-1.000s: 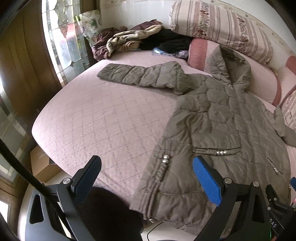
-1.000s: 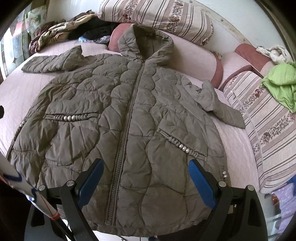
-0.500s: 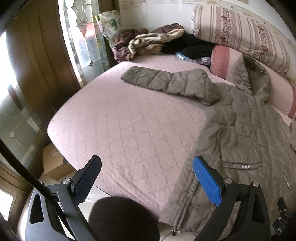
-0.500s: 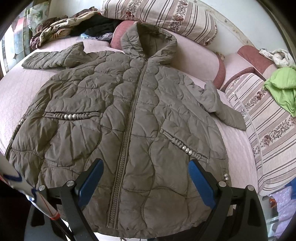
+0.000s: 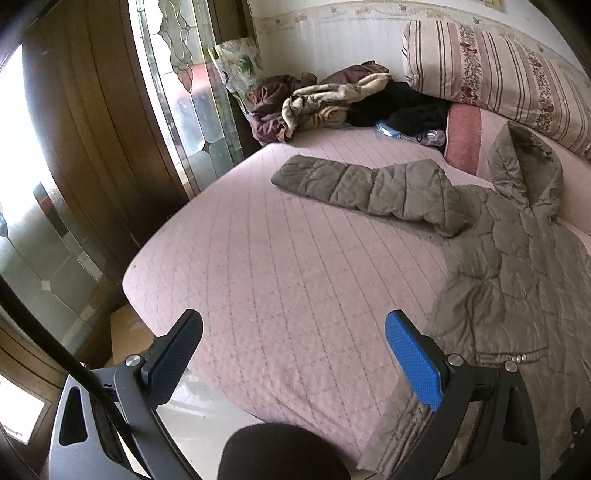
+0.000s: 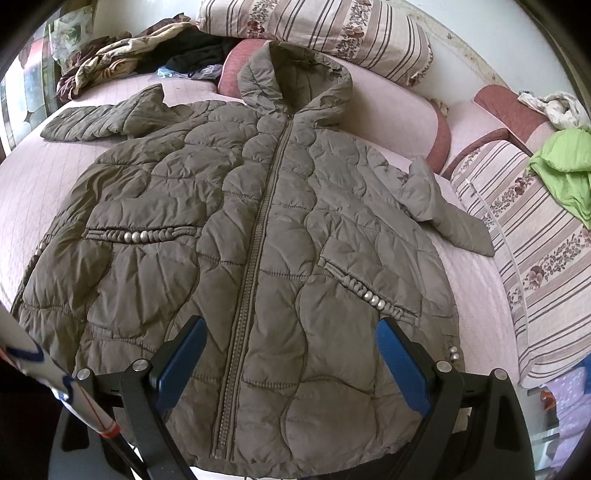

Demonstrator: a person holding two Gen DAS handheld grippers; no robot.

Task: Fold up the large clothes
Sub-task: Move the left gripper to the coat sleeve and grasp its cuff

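An olive quilted hooded coat (image 6: 266, 221) lies flat and zipped, front up, on a pink quilted bed (image 5: 280, 280). Its hood points at the pillows, its hem at me. One sleeve (image 5: 362, 188) stretches out to the left across the bed; the other sleeve (image 6: 443, 214) lies folded at the right. In the left wrist view the coat (image 5: 517, 280) is at the right edge. My left gripper (image 5: 295, 343) is open and empty over bare bedspread, left of the coat. My right gripper (image 6: 291, 354) is open and empty above the coat's hem, straddling the zipper.
A heap of clothes and blankets (image 5: 332, 99) lies at the bed's far corner. Striped pillows (image 6: 314, 26) line the head and right side (image 6: 535, 240), with a green garment (image 6: 565, 166) on top. A stained-glass wooden door (image 5: 110, 147) stands left of the bed.
My left gripper has swung left, away from the coat's hem, and now faces bare bedspread and the outstretched sleeve. My right gripper has barely moved. Both stay open.
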